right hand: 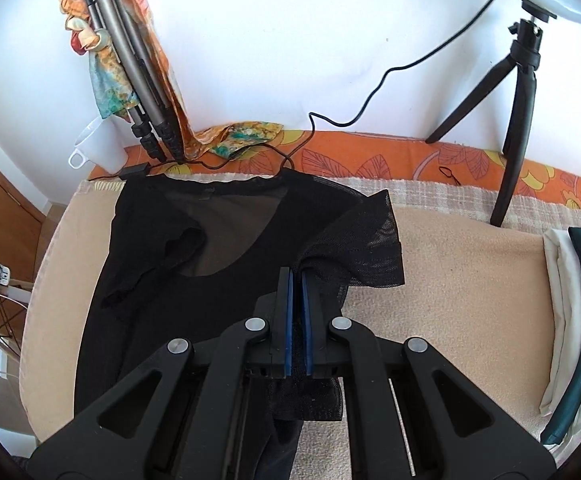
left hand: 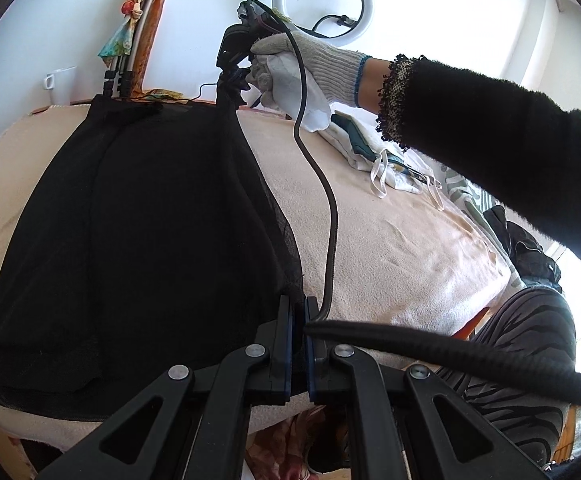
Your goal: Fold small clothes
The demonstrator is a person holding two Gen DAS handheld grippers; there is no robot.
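Black mesh top [right hand: 218, 264] on the blanket [right hand: 450, 280], pinched by both claws: left [left hand: 299, 312], right [right hand: 297, 284]

A sheer black mesh top [right hand: 210, 280] lies spread on the beige blanket [right hand: 450, 280], one sleeve lifted.

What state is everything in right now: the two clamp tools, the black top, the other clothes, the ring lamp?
Left gripper: shut on the black top's hem edge.
Right gripper: shut on the black top's sleeve side.
Black top: spread on the beige blanket, one side lifted, not yet folded.
Folded clothes: stacked at the blanket's right edge.
Ring light: whether lit, cannot tell.
White mug: upright.
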